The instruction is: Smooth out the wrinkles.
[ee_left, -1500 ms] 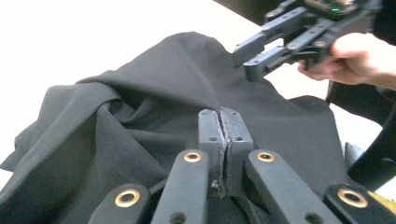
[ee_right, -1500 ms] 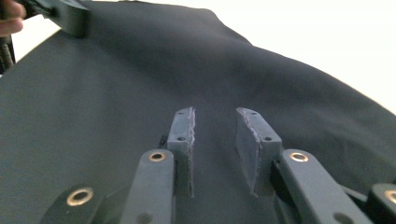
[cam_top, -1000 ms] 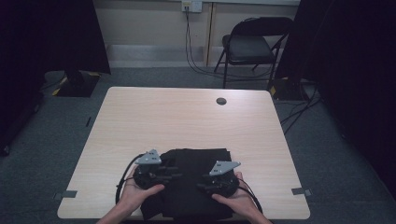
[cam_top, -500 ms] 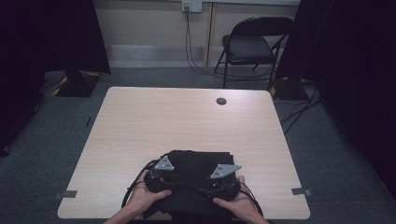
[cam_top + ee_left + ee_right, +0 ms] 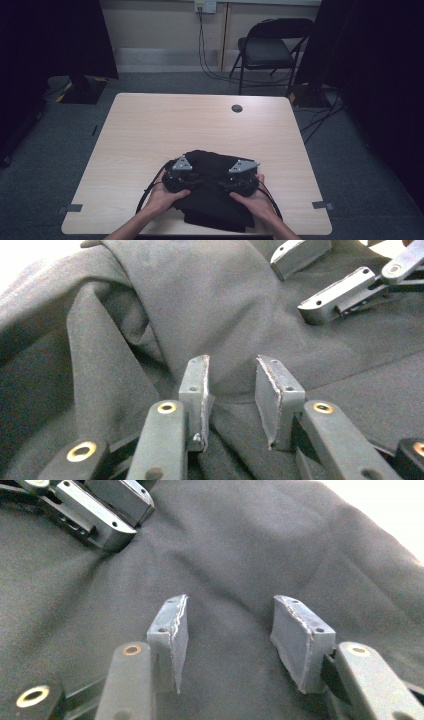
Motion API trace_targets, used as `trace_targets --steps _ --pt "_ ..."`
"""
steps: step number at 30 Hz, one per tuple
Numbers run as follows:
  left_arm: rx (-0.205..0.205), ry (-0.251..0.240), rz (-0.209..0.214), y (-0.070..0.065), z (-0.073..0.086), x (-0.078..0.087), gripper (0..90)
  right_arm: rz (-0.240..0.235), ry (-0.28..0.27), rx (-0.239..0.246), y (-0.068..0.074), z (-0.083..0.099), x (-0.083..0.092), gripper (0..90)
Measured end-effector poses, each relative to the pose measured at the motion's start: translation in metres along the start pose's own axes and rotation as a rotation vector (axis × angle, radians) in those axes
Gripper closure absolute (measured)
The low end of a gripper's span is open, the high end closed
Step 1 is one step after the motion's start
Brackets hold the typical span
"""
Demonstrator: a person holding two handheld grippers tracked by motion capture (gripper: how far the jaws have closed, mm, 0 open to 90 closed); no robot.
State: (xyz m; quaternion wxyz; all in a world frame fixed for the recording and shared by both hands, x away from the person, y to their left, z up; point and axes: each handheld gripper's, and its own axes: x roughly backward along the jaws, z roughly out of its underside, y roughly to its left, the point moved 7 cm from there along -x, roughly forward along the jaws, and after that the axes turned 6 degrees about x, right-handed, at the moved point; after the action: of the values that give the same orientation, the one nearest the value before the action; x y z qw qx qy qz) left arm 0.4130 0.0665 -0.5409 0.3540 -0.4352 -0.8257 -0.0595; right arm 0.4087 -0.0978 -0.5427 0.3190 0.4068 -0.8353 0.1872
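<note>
At the near edge of the worktop (image 5: 150, 125), in the high view, we see the black garment (image 5: 212, 195) lying in a rumpled heap, with our left tool (image 5: 181, 176) and right tool (image 5: 239, 179) resting on top of it, close together, each held in one hand. In the left gripper view, the left tool (image 5: 231, 390) stands with a narrow gap between its jaws, set against a raised fold of the garment (image 5: 150, 330), but nothing is pinched between them; the right tool (image 5: 320, 295) shows farther off on the cloth. In the right gripper view, the right tool (image 5: 230, 640) is spread wider over a flatter stretch of the garment (image 5: 260, 545), gripping nothing, and the left tool (image 5: 107, 515) lies at the upper left. We judge that we are at the step of choosing grip points on the cloth; the next move calls for each tool to press down and close on a fold or edge, so that the garment can be lifted and spread.
</note>
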Motion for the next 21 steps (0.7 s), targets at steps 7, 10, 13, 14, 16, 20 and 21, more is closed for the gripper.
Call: trace_targets --steps 7,10,13,14,16,20,21 --pt "-0.027 -0.025 0.003 0.003 -0.006 -0.008 66.8 0.015 0.01 -0.054 -0.011 0.006 0.007 48.3" --pt "-0.035 -0.029 0.024 0.005 -0.007 -0.009 66.3 0.018 0.02 -0.051 -0.006 0.011 0.012 47.9" --pt "-0.021 -0.036 0.038 0.006 -0.008 -0.01 65.9 0.012 0.034 -0.037 -0.002 0.013 0.016 47.9" --pt "-0.026 -0.025 0.036 0.005 -0.009 -0.009 64.6 0.006 0.033 -0.034 -0.002 0.012 0.017 47.7" --pt "-0.029 -0.006 0.023 0.004 -0.01 -0.009 62.3 0.008 0.018 -0.033 -0.006 0.009 0.019 44.6" --pt "-0.016 0.0 0.007 0.0 -0.016 -0.003 55.2 0.039 -0.038 -0.058 -0.021 -0.004 0.028 40.5" --pt "-0.02 -0.009 0.008 -0.001 -0.019 -0.001 54.2 0.044 -0.053 -0.069 -0.026 -0.007 0.029 39.3"
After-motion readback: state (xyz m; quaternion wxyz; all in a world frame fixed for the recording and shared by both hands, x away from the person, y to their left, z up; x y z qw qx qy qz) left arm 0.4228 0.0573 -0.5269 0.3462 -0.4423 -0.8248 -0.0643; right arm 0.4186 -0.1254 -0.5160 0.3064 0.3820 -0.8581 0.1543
